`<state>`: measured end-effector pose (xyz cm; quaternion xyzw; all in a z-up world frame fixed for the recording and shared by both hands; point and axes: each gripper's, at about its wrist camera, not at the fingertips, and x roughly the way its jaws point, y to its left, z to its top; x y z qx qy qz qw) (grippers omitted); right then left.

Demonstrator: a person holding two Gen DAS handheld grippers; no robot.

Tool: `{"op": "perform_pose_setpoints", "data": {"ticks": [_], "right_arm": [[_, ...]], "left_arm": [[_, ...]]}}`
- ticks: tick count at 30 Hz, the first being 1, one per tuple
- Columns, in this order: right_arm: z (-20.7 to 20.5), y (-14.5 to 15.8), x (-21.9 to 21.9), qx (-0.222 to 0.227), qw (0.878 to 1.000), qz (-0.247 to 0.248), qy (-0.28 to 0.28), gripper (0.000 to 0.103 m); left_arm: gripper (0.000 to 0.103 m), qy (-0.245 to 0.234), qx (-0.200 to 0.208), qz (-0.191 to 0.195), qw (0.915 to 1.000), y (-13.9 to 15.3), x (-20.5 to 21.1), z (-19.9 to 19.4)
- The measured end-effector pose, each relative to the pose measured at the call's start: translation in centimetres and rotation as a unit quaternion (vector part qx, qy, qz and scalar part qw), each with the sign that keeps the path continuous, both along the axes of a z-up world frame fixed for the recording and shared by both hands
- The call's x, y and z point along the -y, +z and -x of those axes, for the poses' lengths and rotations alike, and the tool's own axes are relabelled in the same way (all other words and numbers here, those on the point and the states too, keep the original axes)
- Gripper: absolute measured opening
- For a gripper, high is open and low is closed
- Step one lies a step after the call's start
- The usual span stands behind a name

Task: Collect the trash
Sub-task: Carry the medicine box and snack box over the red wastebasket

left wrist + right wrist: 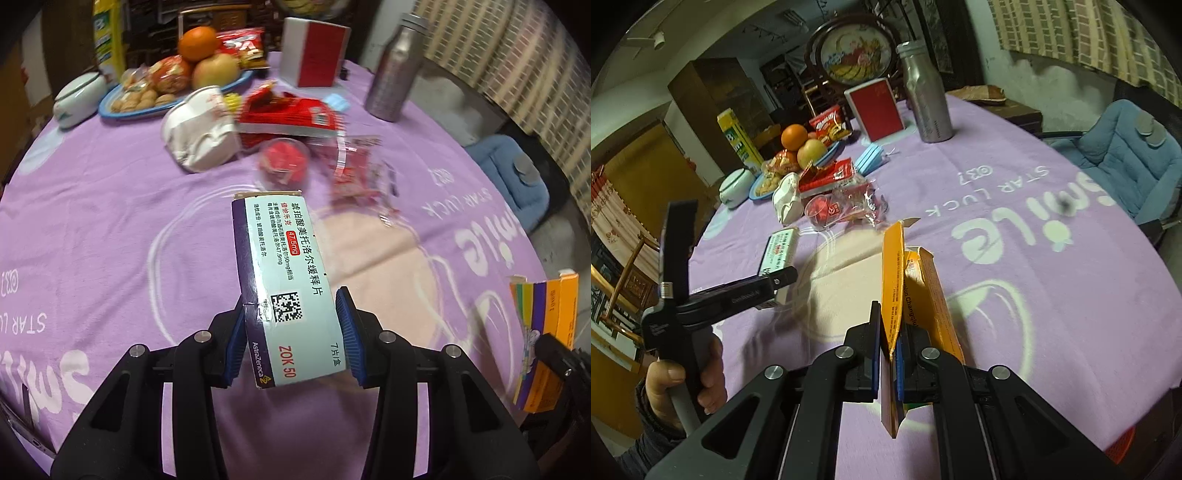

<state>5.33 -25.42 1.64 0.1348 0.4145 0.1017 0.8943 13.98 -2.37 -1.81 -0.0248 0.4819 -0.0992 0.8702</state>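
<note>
Gripping: left claw (291, 332) clamps the pale-blue cardboard medicine box (280, 273) above the purple-clothed table (110, 229).
Right claw (888, 354): pinching the flattened orange cardboard carton (897, 280).
Beyond: red plastic wrappers (295, 118) remain.
Advice: likely keep both grips firm while carrying.

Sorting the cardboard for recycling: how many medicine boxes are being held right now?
2. A white-and-purple box sits between the left gripper's fingers; a flattened orange box is pinched in the right gripper. More could be hidden in the red wrapper pile.
</note>
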Motion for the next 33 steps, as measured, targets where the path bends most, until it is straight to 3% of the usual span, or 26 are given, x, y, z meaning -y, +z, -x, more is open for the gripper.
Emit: {"op": "perform_pose_setpoints", "data": {"ticks": [8, 18, 26, 33], "right_arm": [[3.2, 0.3, 1.6, 0.009, 1.0, 0.001, -0.011, 0.007], [5.1, 0.0, 3.6, 0.028, 0.999, -0.044, -0.016, 0.007], [8.1, -0.2, 7.8, 0.046, 0.995, -0.077, -0.033, 0.007], [12.0, -1.4, 14.0, 0.052, 0.991, -0.07, -0.099, 0.007]], "left_arm": [[0.046, -0.046, 0.016, 0.003, 0.9988, 1.3, 2.9, 2.8], [0.046, -0.136, 0.024, 0.012, 0.9903, 2.8, 7.7, 8.2], [0.046, -0.186, 0.047, -0.009, 0.9813, 3.6, 13.3, 11.1], [0.046, -0.225, 0.035, -0.022, 0.9735, 2.3, 18.9, 13.0]]}}
